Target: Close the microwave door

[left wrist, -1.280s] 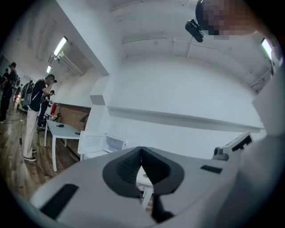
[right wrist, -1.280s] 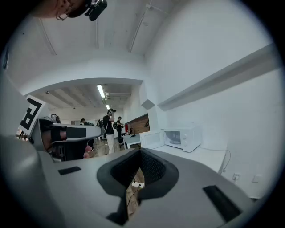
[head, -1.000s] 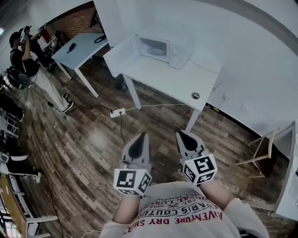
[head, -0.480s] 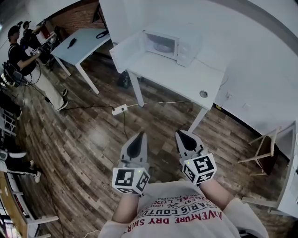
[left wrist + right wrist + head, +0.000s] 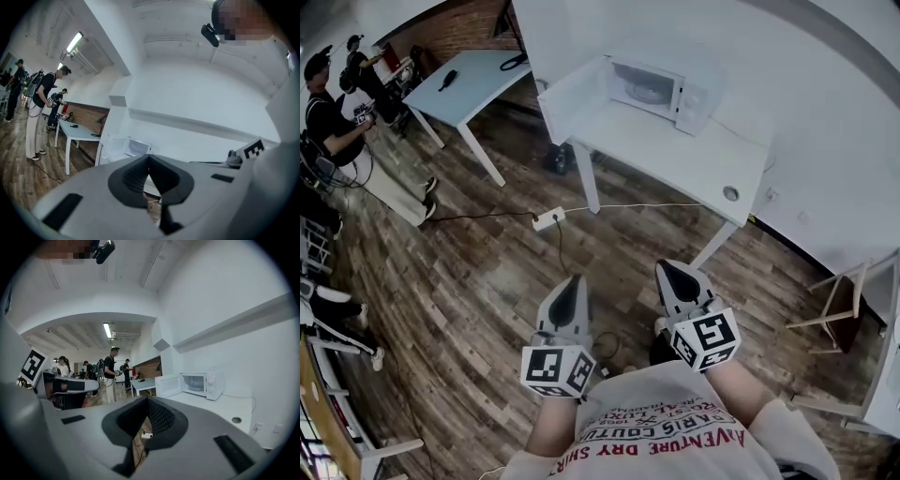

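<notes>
A white microwave (image 5: 667, 86) stands at the far end of a white table (image 5: 675, 155), its door (image 5: 572, 97) swung wide open to the left. Both grippers are held low by the person's chest, well short of the table. My left gripper (image 5: 573, 284) and right gripper (image 5: 666, 270) each point toward the table with their jaws together and nothing between them. The microwave (image 5: 137, 146) shows small and far off in the left gripper view. In the right gripper view the microwave (image 5: 202, 384) and its open door (image 5: 168, 385) sit right of centre.
A power strip (image 5: 548, 219) and its cables lie on the wooden floor in front of the table. A second, pale blue table (image 5: 464, 82) stands at the left, with people (image 5: 333, 127) beyond it. A wooden chair (image 5: 832, 305) is at the right.
The microwave and table have drawn nearer and shifted right in the head view. Both grippers keep the same shut pose by the chest.
</notes>
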A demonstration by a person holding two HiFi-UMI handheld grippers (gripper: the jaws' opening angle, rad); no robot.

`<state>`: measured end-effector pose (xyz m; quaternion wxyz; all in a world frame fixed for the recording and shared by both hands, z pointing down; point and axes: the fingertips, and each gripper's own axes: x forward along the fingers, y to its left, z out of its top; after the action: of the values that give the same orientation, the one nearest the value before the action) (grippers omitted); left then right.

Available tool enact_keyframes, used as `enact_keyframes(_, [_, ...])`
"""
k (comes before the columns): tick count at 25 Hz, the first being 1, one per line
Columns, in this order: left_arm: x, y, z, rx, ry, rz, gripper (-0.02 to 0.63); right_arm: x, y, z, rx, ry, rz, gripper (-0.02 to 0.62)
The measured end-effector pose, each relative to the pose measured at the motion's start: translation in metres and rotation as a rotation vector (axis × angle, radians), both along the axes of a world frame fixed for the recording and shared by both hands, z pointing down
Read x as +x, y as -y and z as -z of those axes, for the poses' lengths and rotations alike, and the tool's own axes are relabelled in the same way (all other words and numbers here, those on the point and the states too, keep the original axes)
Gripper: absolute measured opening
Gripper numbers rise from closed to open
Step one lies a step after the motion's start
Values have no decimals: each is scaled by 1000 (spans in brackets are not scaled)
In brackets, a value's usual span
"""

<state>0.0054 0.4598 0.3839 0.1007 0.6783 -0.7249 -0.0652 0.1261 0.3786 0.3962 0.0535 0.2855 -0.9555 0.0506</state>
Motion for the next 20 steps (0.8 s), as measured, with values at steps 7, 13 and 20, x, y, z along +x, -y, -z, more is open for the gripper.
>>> enact_keyframes(7, [-25,52,-7,-6,-21,28,6,-24,55,-3,-10,1,15,12])
enact_keyframes(13, [-38,131,-11,-23,-24,56,6,-44,139,-5,-28,9,47,12])
enact_keyframes(20, [-37,245,-12,-33,-66,48,6,-55,248,0,-103,50,73,12])
